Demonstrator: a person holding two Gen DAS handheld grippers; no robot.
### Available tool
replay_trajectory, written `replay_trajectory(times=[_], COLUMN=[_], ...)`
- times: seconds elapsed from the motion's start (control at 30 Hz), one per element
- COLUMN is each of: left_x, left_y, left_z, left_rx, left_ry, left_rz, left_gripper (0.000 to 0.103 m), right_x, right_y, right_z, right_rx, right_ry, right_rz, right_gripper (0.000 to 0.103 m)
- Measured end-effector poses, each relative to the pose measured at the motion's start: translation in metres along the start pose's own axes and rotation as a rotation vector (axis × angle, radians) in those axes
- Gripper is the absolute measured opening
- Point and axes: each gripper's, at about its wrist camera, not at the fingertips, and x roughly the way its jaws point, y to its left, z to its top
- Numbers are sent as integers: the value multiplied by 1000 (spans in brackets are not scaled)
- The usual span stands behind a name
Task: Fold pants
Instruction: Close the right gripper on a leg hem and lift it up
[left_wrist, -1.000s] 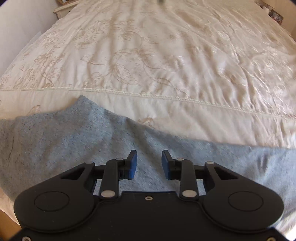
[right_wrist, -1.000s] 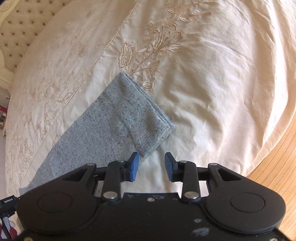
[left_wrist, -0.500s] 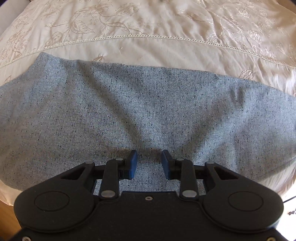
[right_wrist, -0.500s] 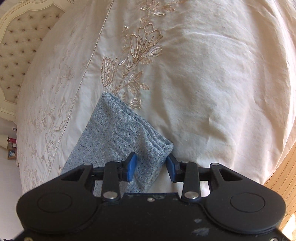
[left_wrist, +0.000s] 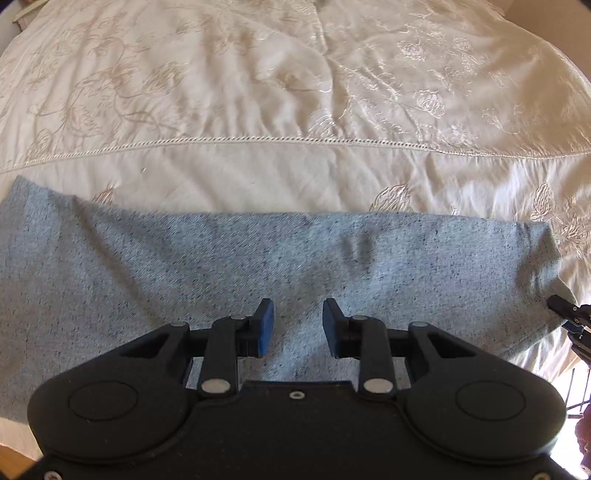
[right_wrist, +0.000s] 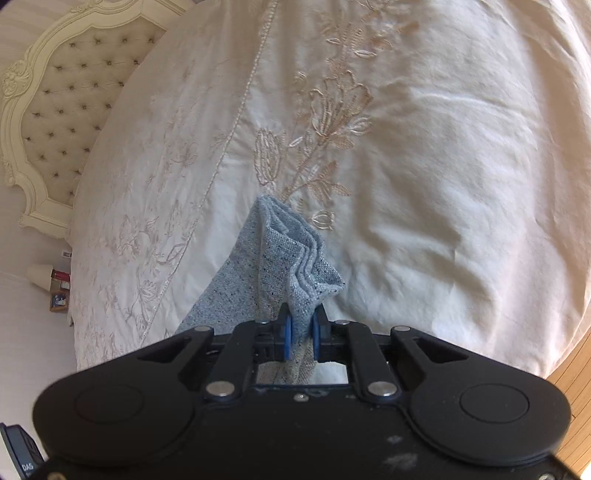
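Left wrist view: the left gripper (left_wrist: 298, 328) hovers over the grey-blue pants (left_wrist: 229, 266), its blue fingers apart with nothing between them; the pants lie flat across the cream embroidered bedspread (left_wrist: 295, 110). Right wrist view: the right gripper (right_wrist: 300, 334) is closing, its pads pinching the bunched, layered pants (right_wrist: 295, 258) end; a tufted headboard (right_wrist: 62, 107) stands beyond.

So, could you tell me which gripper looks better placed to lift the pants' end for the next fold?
The right gripper: its jaws are closing on the pants, pinching the layered end. The left gripper hovers open above flat fabric mid-length, gripping nothing.
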Motion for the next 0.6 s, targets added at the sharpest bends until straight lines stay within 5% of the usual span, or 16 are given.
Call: replay_trajectory(times=[0.33,0.6], left_x=[69,25], left_y=[-41,-35], left_z=[32,13], left_rx=[184,115], left_ry=[72,-12], left_rz=[102,83], left_gripper=[40,40], right_x=[-20,-19], right_y=[32,51], right_z=[13,18], right_rx=[-93,-153], right_ry=[1,10], right_rz=[53,64], right_gripper=[12,12])
